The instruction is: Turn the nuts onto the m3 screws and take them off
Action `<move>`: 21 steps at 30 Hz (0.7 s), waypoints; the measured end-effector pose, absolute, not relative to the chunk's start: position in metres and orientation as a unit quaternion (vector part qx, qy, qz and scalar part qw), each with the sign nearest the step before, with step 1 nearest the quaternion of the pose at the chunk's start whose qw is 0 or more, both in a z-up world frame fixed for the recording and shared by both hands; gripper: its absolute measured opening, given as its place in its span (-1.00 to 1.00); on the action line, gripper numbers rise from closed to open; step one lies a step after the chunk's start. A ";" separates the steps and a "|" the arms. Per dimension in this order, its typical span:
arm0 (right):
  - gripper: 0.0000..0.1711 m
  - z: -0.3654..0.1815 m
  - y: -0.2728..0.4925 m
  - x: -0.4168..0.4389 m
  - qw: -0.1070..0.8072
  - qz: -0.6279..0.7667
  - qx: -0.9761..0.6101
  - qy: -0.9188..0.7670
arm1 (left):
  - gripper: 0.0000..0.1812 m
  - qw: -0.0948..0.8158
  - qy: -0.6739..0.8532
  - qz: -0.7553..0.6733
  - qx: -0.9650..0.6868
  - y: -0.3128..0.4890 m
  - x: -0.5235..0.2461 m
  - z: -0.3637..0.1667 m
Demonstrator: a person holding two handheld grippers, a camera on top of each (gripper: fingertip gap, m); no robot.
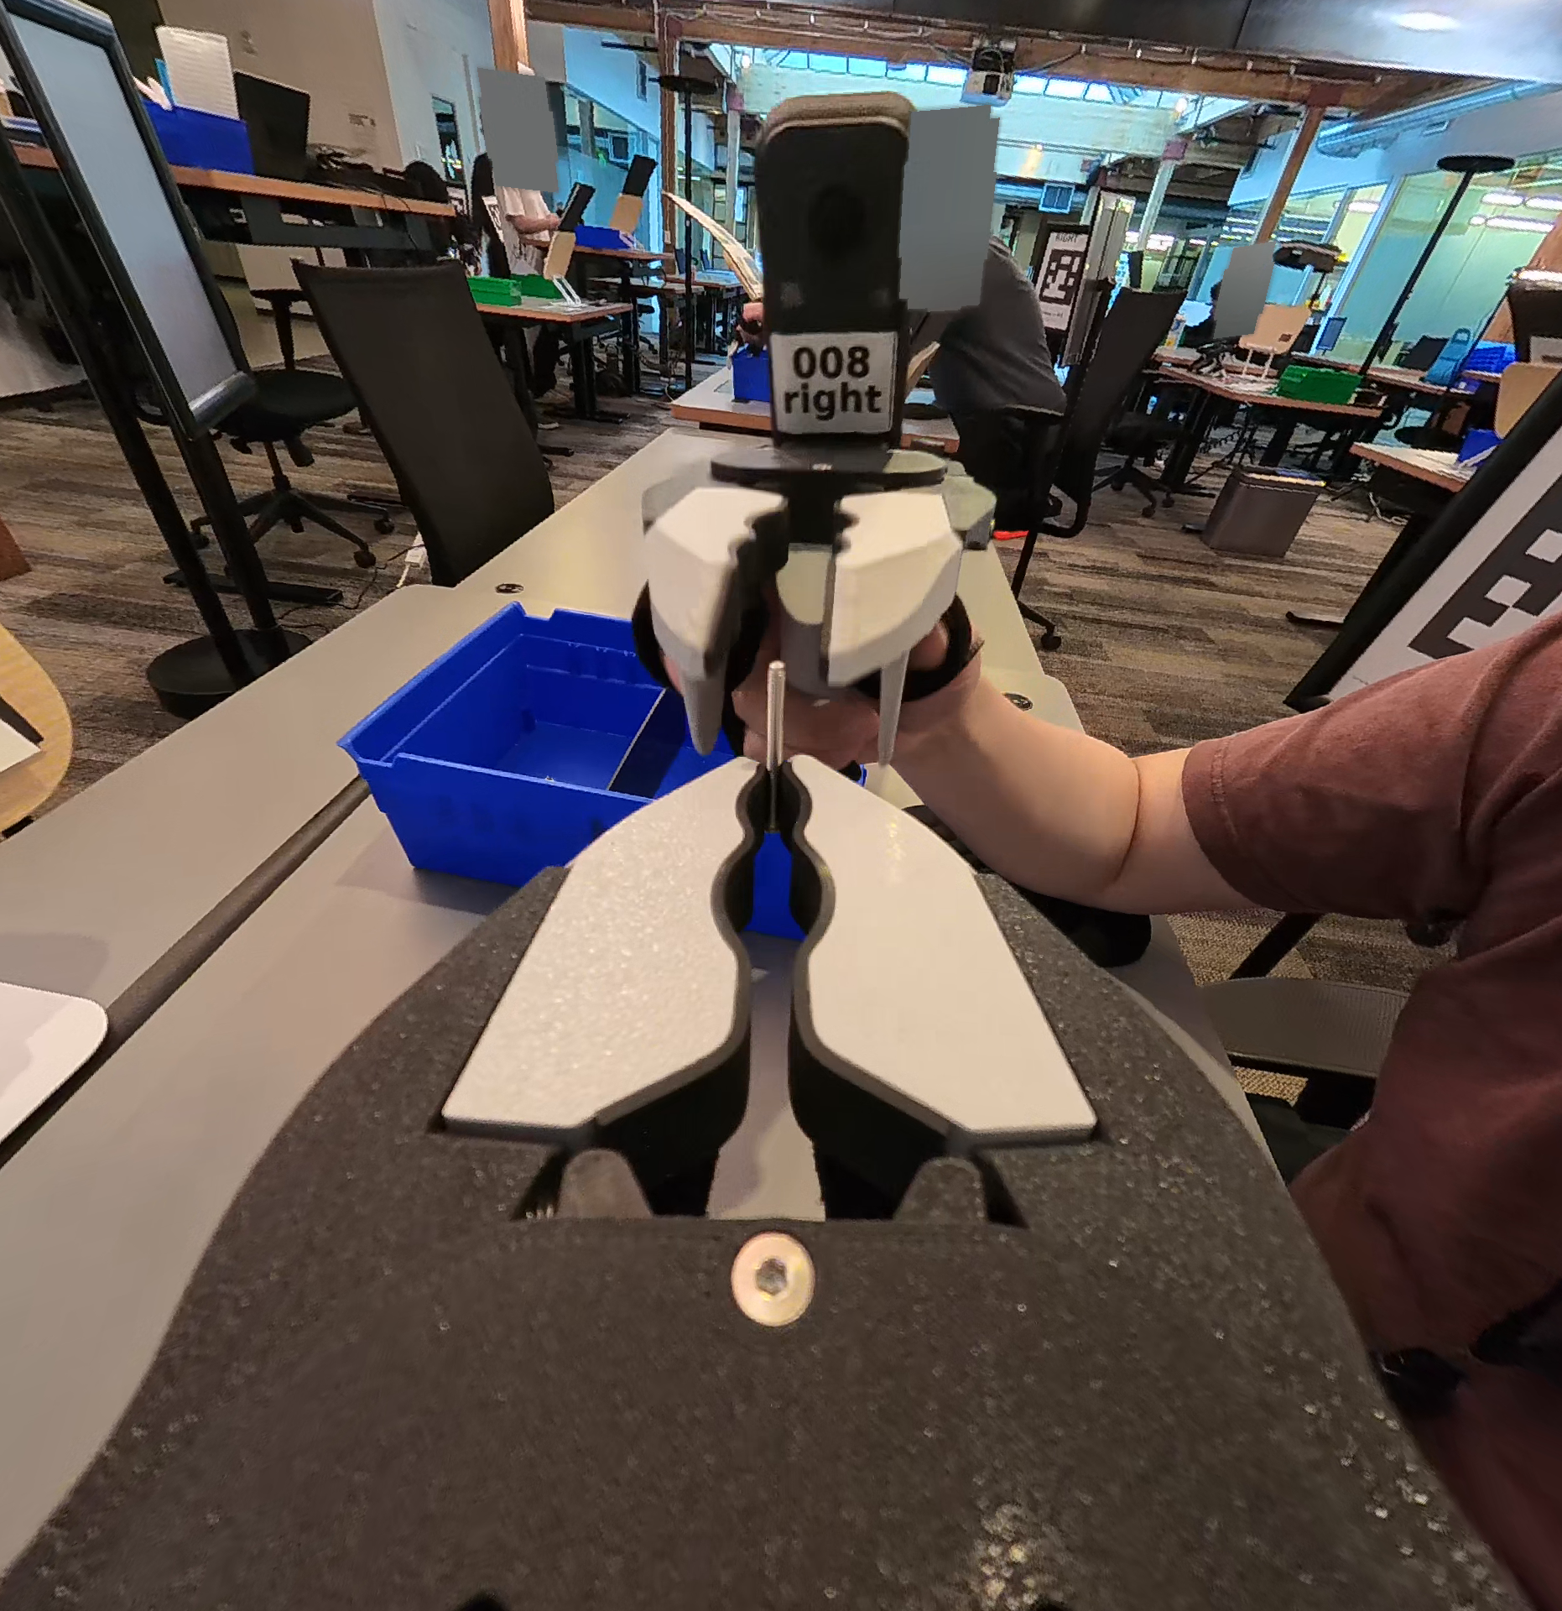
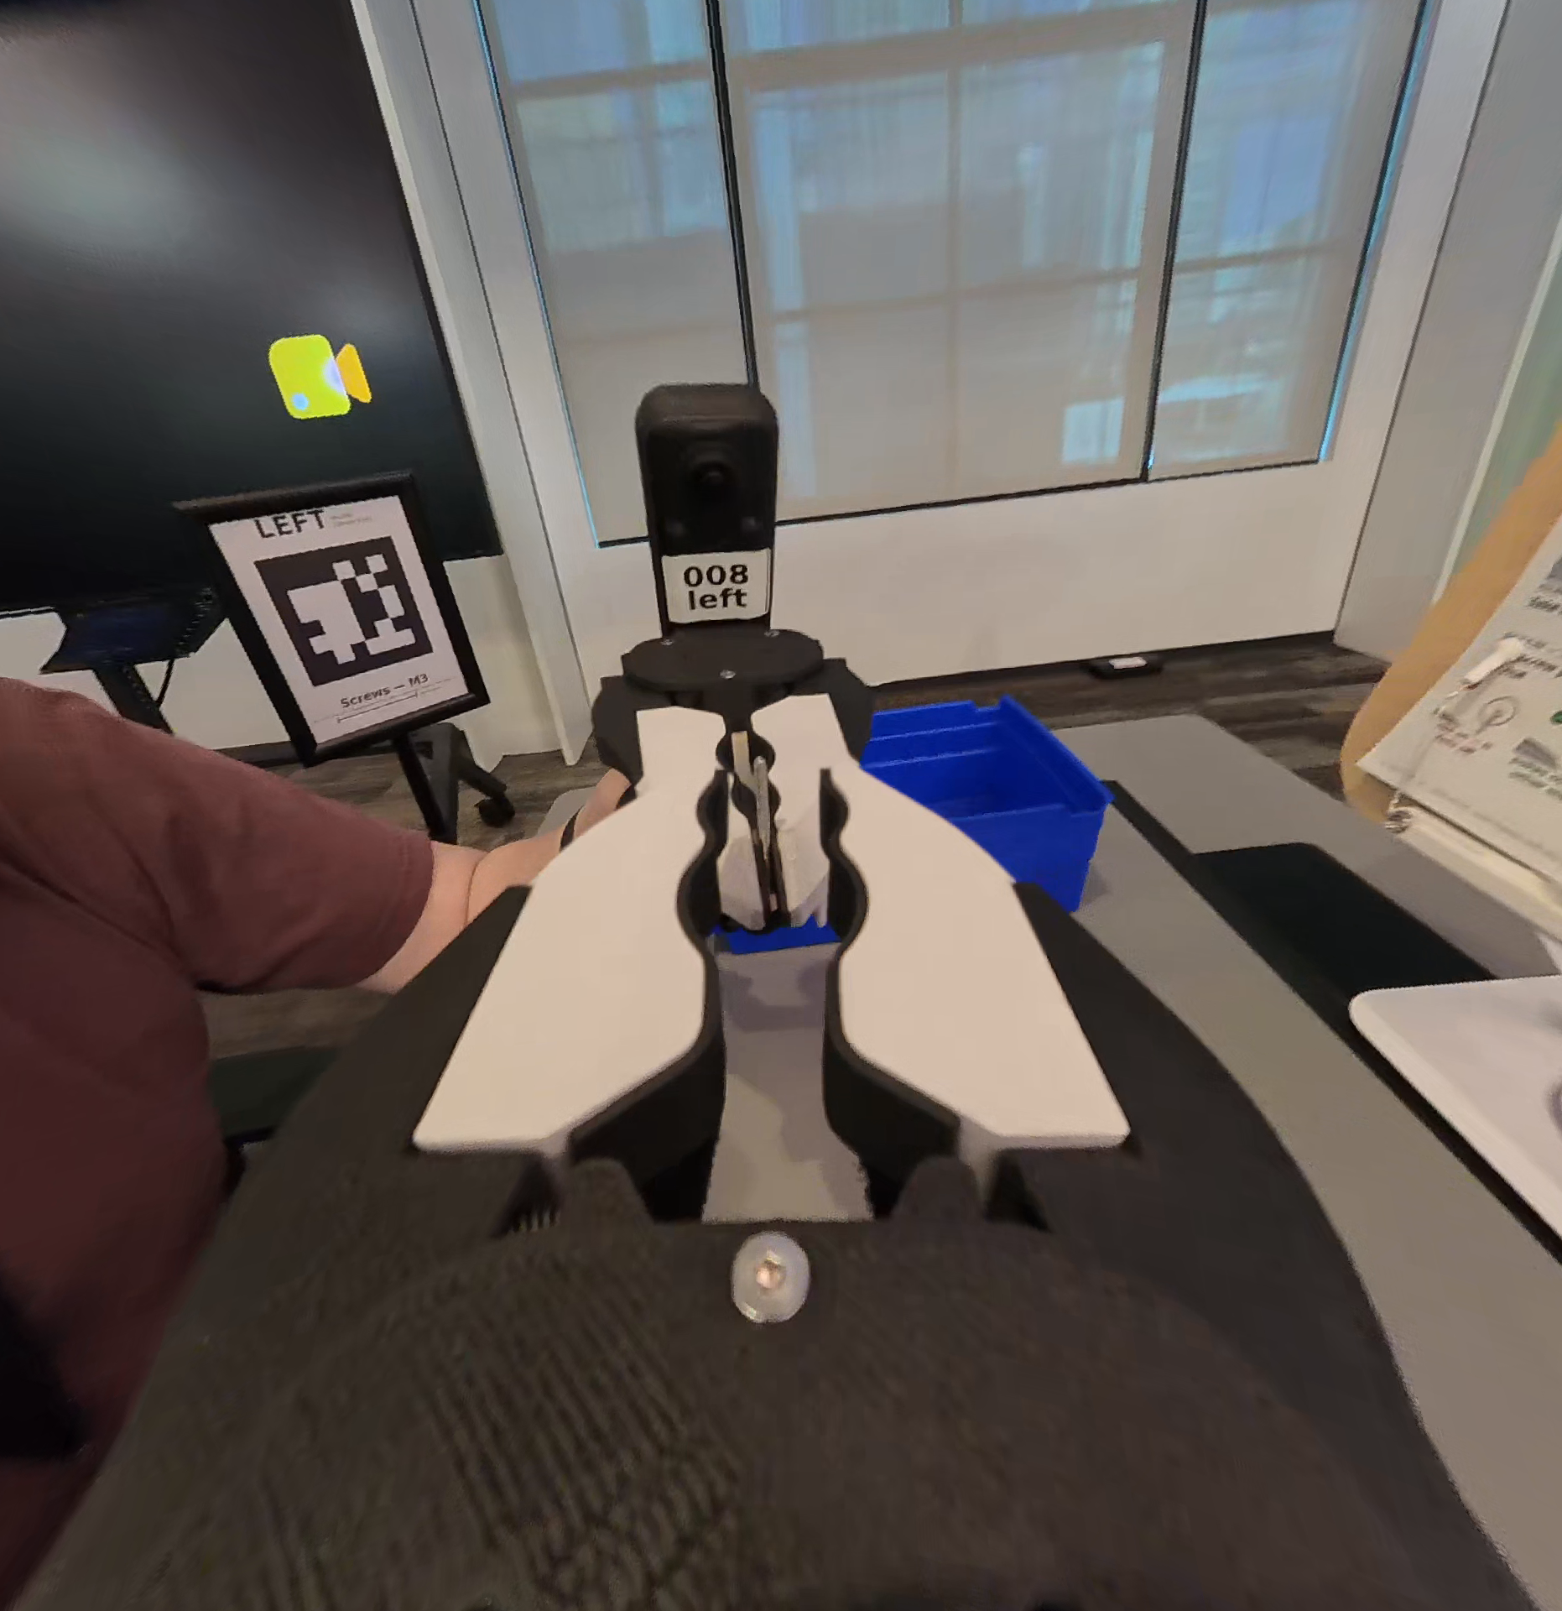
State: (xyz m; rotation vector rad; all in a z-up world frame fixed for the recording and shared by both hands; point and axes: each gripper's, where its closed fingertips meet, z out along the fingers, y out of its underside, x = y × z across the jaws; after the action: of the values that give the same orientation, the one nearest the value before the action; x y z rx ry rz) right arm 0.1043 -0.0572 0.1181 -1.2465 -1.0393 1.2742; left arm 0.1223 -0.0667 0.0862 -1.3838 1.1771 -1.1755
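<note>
My left gripper is shut on a thin silver M3 screw that sticks up out of its fingertips. My right gripper faces it, open, with one fingertip on each side of the screw and not touching it. In the right wrist view my right gripper is open, and between its fingers I see the left gripper holding the screw. I cannot make out a nut on the screw. Both grippers hover above a blue bin.
The blue bin has a divider and sits on a grey table. A white stand base and a binder of sheets are on the right. Marker signs stand beside the table. The person's arm reaches in. Left and right tips are no more than a few centimetres apart.
</note>
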 end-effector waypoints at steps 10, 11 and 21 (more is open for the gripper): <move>-0.90 0.101 -0.061 0.095 0.481 0.524 -0.527 -0.465 | -0.98 0.462 0.493 -0.474 -0.565 -0.069 0.125 0.081; -0.94 0.101 -0.061 0.095 0.480 0.529 -0.523 -0.466 | -0.98 0.465 0.491 -0.472 -0.565 -0.067 0.125 0.081; -0.97 0.081 -0.032 0.102 0.425 0.613 -0.532 -0.401 | -0.42 0.447 0.458 -0.442 -0.629 -0.039 0.123 0.058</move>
State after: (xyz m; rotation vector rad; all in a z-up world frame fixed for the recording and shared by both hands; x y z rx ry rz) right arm 0.1023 -0.0315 0.0811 -1.3302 -1.0035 1.5332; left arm 0.1232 -0.0389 0.0580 -1.5565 1.1334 -1.0941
